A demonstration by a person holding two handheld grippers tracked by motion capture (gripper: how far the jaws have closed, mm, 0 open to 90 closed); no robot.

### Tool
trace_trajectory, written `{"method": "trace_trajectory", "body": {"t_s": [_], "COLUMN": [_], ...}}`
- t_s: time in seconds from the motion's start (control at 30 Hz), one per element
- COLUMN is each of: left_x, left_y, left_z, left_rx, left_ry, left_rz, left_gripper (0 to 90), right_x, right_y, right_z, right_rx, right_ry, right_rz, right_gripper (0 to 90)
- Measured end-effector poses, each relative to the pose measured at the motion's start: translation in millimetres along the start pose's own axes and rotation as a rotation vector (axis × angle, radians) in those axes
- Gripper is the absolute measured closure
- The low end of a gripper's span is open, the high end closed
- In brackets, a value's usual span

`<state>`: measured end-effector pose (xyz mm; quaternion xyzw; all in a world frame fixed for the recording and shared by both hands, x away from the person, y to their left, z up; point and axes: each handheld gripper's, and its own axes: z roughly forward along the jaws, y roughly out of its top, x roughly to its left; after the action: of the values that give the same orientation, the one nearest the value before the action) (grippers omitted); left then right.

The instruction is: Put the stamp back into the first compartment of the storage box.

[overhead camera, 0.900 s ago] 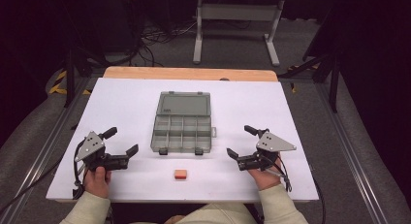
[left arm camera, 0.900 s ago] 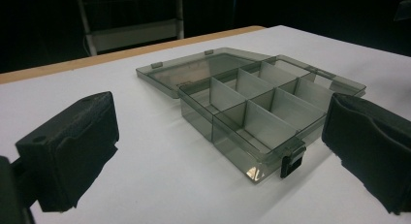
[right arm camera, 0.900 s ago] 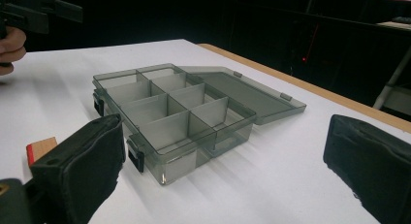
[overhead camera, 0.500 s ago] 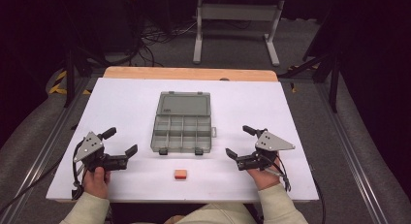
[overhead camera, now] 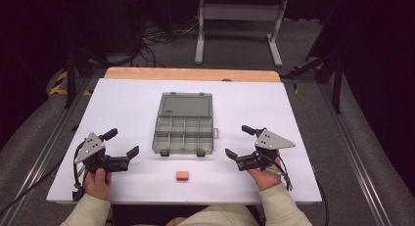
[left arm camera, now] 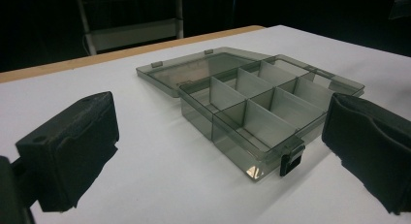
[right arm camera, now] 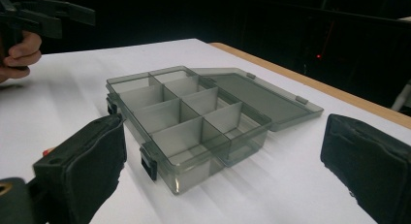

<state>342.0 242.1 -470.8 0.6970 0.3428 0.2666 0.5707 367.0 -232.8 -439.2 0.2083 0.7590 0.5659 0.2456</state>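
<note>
Scene: a smoky clear plastic compartment box (overhead camera: 185, 129) lies open in the middle of the white table (overhead camera: 122, 103), its lid (overhead camera: 187, 104) folded flat away from the person; every cell looks empty.
Piece to handle: a small orange block (overhead camera: 182, 175) sits on the table just in front of the box, between the two hands, touching nothing.
Left claw (overhead camera: 121, 143): released, jaws spread wide with nothing between them, resting near the table's left front, well apart from the block.
Right claw (overhead camera: 239, 142): released as well, jaws wide and empty, at the right front, aimed toward the box.
Likely step: picking up the block and dropping it into a cell.
Doing it well: either claw can serve; come at the block from above, jaws straddling its short sides, and close gently since it is small and may skid on the smooth surface.
Placing: carry it over the front row, clear of the latches (left arm camera: 291, 161), and let go low inside one cell.
Risk: nudging the light box out of place.
</note>
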Motion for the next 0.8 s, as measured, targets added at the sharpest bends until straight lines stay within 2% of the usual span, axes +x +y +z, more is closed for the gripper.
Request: {"method": "trace_trajectory", "body": {"t_s": [0.3, 0.6, 0.8], "left_x": [0.4, 0.6, 0.5], "left_y": [0.1, -0.1, -0.2], "left_z": [-0.1, 0.2, 0.7], "left_rx": [-0.005, -0.008, -0.006], "left_ry": [0.0, -0.002, -0.002], "left_rz": [0.001, -0.003, 0.0], "left_gripper": [0.7, 0.7, 0.7], "right_x": [5.7, 13.6, 17.2], "right_y": [19.5, 36.5, 42.5], "right_z": [24.1, 43.9, 55.5], "right_rx": [0.015, 0.025, 0.039], "right_ry": [0.07, 0.131, 0.175], "right_rz": [-0.018, -0.058, -0.058], "right_gripper": [4.3, 5.7, 5.8]}}
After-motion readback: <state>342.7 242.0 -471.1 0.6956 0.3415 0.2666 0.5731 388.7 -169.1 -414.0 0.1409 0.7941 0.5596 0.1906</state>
